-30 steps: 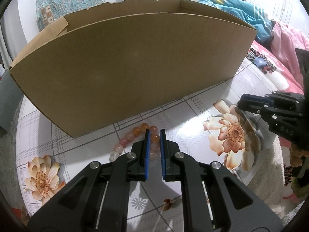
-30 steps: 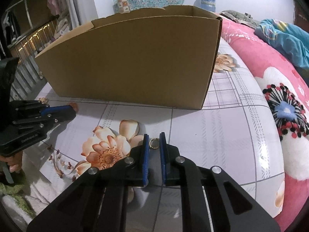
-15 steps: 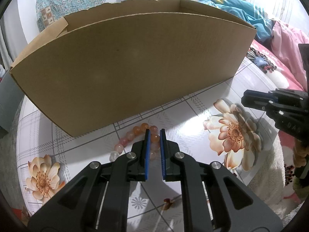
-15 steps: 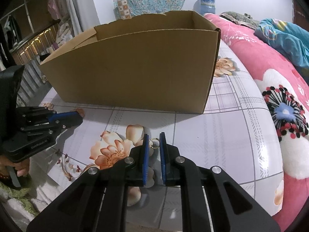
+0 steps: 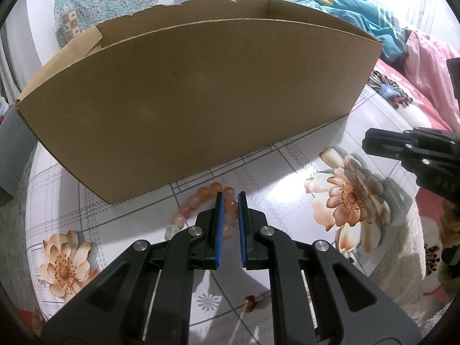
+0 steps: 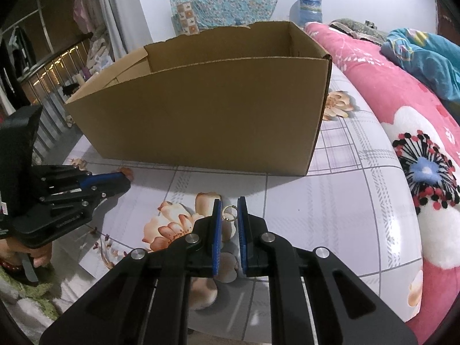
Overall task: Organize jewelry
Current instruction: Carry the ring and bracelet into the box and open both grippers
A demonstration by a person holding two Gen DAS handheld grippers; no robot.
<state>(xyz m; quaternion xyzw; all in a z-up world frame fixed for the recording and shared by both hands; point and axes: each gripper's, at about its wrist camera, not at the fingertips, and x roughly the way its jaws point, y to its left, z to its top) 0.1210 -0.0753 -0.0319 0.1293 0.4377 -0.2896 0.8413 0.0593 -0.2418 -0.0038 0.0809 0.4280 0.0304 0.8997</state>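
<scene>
The left gripper (image 5: 229, 198) points down at the table (image 5: 287, 178), its blue pads pinched on one side of the bead bracelet (image 5: 201, 201), a loop of orange, pink and clear beads lying on the flowered tablecloth just in front of the cardboard box (image 5: 201, 100); a bead sits squeezed between the pads while the others curve off to the left on the cloth; whether the bracelet is off the cloth cannot be told. The right gripper (image 6: 229, 210) is pressed together on a small gold ring (image 6: 229, 212), held upright between its fingertips above a printed flower near the table's front edge; the ring is clear of the cloth. The open-topped box stands toward the table's far edge, its long brown wall facing both grippers; its inside floor is hidden from both views. Along the table's right edge runs a pink flowered bedspread (image 6: 402, 115) with a blue garment (image 6: 425, 54) on it; a hand (image 6: 34, 258) shows under the left gripper's body.
</scene>
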